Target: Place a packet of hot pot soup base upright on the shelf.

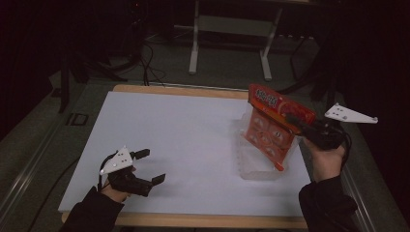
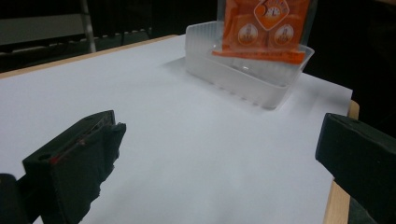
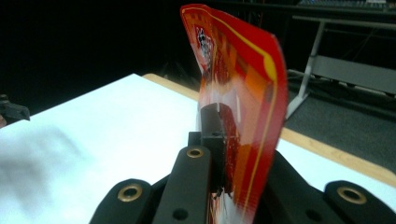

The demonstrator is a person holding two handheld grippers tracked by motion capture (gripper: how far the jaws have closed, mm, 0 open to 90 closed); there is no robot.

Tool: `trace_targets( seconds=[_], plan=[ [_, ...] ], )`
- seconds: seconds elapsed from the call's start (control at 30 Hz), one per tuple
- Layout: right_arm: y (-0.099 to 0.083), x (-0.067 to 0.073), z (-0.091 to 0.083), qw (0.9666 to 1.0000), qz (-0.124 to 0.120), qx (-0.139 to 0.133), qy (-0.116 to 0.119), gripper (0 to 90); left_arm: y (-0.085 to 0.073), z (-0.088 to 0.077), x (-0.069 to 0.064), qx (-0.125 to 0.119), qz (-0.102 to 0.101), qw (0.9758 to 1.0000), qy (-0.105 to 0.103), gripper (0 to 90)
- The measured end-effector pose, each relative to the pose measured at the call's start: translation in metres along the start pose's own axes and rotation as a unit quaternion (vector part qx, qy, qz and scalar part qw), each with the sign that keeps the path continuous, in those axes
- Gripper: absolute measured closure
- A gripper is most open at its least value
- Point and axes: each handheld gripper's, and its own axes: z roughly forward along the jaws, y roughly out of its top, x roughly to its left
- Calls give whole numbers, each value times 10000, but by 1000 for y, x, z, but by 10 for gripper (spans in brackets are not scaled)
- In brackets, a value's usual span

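Orange packet (image 1: 275, 123) pinched in right gripper (image 1: 296, 121)

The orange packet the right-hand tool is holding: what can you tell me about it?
The orange packet is a flat, glossy plastic pouch, red along its top edge with yellow trim, and printed with round emblems over a partly see-through body. It stands tilted, its lower edge inside the clear ribbed plastic tray on the white table. The right gripper is shut on its upper part, which bends in the grip. Its print is too small to read.
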Motion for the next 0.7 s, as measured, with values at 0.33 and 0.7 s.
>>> trace_targets(
  seconds=[0.33,0.7],
  plan=[
    [-29,-3,11,9996,254,109,98,900,-9,0,-1,-54,19,10000,-25,0],
    [-45,-8,19,9992,339,211,35,900,-12,2,1,-31,-17,10000,-49,0]
  ],
)
